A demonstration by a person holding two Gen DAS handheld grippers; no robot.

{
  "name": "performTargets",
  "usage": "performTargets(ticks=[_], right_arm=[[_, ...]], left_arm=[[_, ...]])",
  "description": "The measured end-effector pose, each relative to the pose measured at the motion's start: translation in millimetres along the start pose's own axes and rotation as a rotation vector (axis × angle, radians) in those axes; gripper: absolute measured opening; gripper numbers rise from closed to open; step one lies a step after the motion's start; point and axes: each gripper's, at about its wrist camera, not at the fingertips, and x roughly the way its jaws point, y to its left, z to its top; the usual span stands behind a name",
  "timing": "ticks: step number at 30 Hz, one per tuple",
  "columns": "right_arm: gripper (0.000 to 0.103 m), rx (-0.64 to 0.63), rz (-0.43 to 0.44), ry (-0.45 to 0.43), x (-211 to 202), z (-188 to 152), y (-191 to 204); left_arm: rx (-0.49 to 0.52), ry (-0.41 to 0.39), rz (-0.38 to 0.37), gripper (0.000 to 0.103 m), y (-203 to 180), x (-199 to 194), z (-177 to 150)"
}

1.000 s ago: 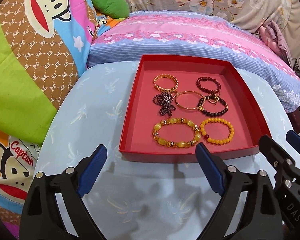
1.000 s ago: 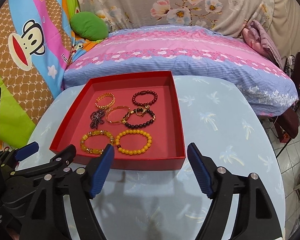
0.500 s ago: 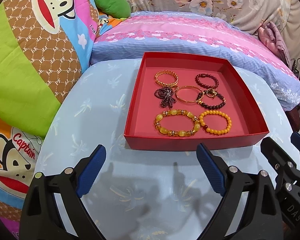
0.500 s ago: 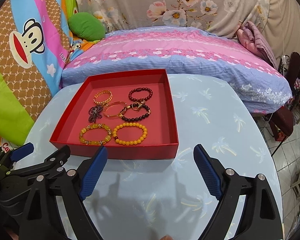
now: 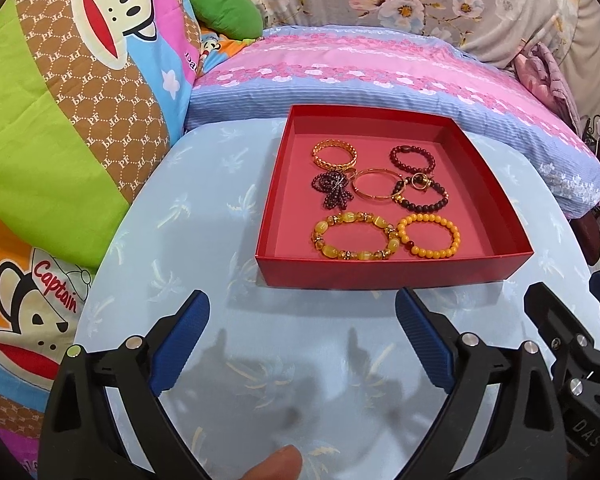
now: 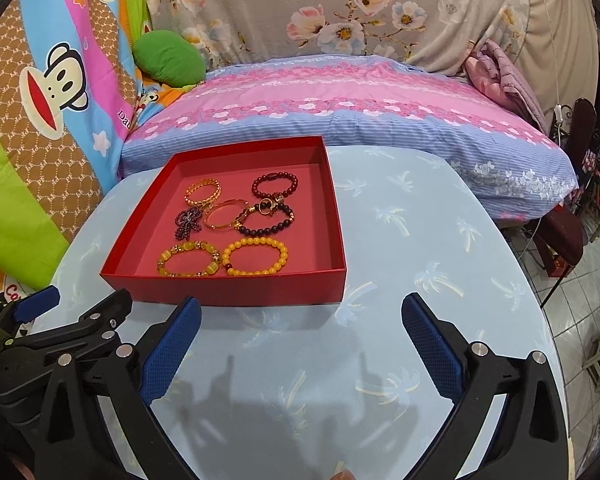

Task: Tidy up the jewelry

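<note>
A: Well, checked the tools first. Left gripper [image 5: 302,336] stood wide and empty over the pale blue table [image 5: 204,208]. Right gripper [image 6: 302,336] was opening, jaws spreading wide, nothing between them.

B: Noted. Found the jewelry where?

A: All inside the red tray [image 5: 380,274], out at twelve o'clock from the left gripper and toward eleven o'clock from the right. Seven pieces on its floor. Nearest the front wall: a chunky yellow bracelet [image 5: 354,236] and, touching it at three o'clock, a smaller orange bead bracelet [image 5: 430,236].

B: And behind those?

A: A thin gold bangle [image 5: 374,186] in the middle, overlapping a dark bead bracelet with a gold charm [image 5: 422,192] at its three o'clock. A bunched dark bead strand [image 5: 334,188] at its nine o'clock. A gold link bracelet [image 5: 334,154] and a dark red bead bracelet [image 5: 412,158] at the back.

B: Judged the handling how?

A: Light, all of it. Beaded ones probably strung on elastic, so floppy and apt to sag or roll; best pinched across one side of the loop. Bangle likely stiff and slippery; best gripped across the rim, away from the charm, lest both lift together.
</note>
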Motion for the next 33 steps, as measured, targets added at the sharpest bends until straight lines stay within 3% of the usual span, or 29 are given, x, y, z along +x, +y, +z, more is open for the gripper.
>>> performTargets(ticks=[33], right_arm=[[0.097, 0.009, 0.001, 0.007, 0.6, -4.3, -2.6]], left_arm=[[-0.008, 0.002, 0.008, 0.093, 4.5, -0.6, -2.7]])
